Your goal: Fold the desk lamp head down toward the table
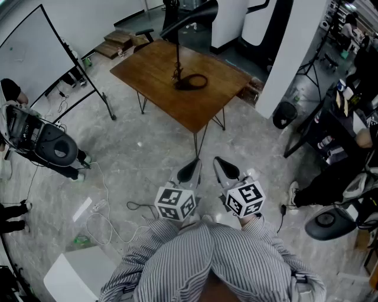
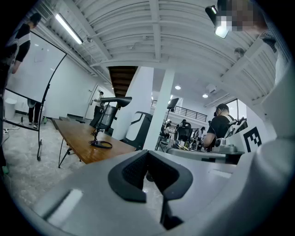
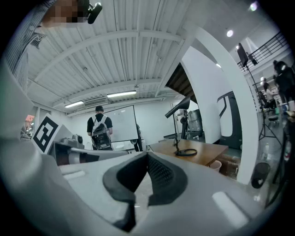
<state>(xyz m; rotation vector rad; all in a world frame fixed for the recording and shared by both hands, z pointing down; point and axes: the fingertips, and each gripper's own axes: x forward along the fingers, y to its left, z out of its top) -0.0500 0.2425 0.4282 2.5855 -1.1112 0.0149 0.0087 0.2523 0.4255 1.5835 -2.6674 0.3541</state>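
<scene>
A black desk lamp [image 1: 180,56] stands upright on a brown wooden table [image 1: 159,88], its ring base [image 1: 193,81] flat on the top and its long head [image 1: 189,16] raised high. The lamp also shows far off in the left gripper view [image 2: 105,120] and the right gripper view [image 3: 180,124]. My left gripper [image 1: 189,171] and right gripper [image 1: 225,169] are held side by side close to my body, well short of the table, both shut with nothing between the jaws.
A whiteboard on a stand [image 1: 35,59] is at the left, with a black round machine [image 1: 56,147] and cables [image 1: 100,221] on the floor. A white pillar [image 1: 292,53] and a dark bench with a seated person [image 1: 348,159] are at the right.
</scene>
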